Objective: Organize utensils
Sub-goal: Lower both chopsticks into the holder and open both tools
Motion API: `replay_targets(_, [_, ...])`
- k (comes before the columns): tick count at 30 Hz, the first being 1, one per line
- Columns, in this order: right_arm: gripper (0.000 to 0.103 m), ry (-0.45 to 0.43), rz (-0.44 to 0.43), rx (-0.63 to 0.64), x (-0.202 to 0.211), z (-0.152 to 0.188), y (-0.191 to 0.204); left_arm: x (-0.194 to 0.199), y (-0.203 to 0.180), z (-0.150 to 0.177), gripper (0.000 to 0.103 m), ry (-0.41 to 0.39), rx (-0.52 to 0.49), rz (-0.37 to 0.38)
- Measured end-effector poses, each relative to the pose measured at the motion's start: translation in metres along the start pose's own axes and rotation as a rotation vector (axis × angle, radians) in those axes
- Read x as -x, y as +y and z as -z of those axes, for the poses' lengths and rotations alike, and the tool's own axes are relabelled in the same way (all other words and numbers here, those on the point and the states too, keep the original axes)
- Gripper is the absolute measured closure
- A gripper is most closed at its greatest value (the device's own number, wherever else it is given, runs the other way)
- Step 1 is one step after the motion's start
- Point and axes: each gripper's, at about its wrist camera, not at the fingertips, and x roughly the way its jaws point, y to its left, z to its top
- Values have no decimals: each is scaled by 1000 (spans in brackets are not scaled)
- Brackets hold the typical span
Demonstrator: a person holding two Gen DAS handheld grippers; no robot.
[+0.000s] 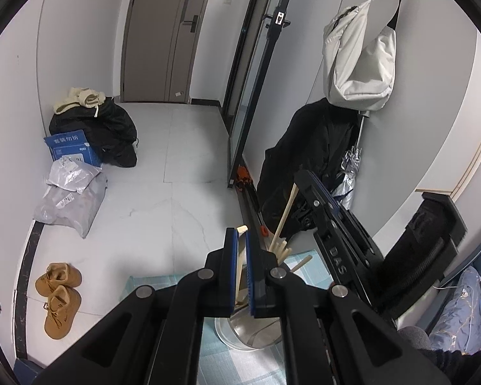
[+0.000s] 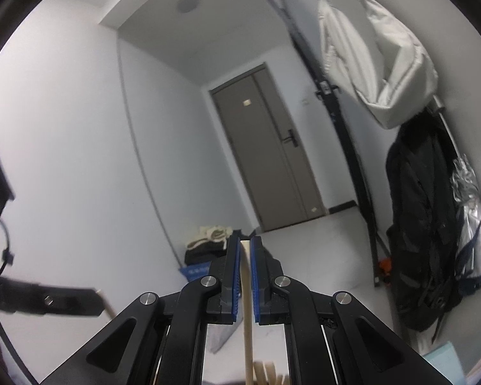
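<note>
My left gripper point(image 1: 239, 234) is shut on the top of a flat wooden utensil handle point(image 1: 239, 269) that runs down into a clear round holder point(image 1: 250, 330). The holder stands on a light blue checked cloth point(image 1: 163, 284). My right gripper point(image 2: 245, 240) is shut on another wooden handle point(image 2: 247, 288), with wooden utensil heads point(image 2: 266, 372) blurred below it. In the left wrist view the right gripper point(image 1: 299, 178) reaches in from the right, holding that slanted handle point(image 1: 285, 211) above the holder. A third wooden stick point(image 1: 301, 261) leans beside it. The left gripper point(image 2: 64, 301) shows at the left of the right wrist view.
On the floor lie brown boots point(image 1: 59, 298), grey parcels point(image 1: 70, 199), a blue box point(image 1: 73, 150) and a black bag point(image 1: 109, 131). A white bag point(image 1: 359, 61), a black coat point(image 1: 308, 160) and a silver umbrella point(image 1: 349, 173) hang at the right wall. A grey door point(image 1: 166, 32) is at the back.
</note>
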Motion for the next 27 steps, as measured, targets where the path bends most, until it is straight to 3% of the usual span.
replay_targets(9, [97,95,-121,156,20,4,2,-8,1,12,102,10,35,12])
replay_targets(14, [97,193,-188,213,25,8,-2,-12,-2,17,102,11,43,15])
replay_targets(27, [97,402,-266,188,22,16,-13,-22,-4,30,102,10,81,17])
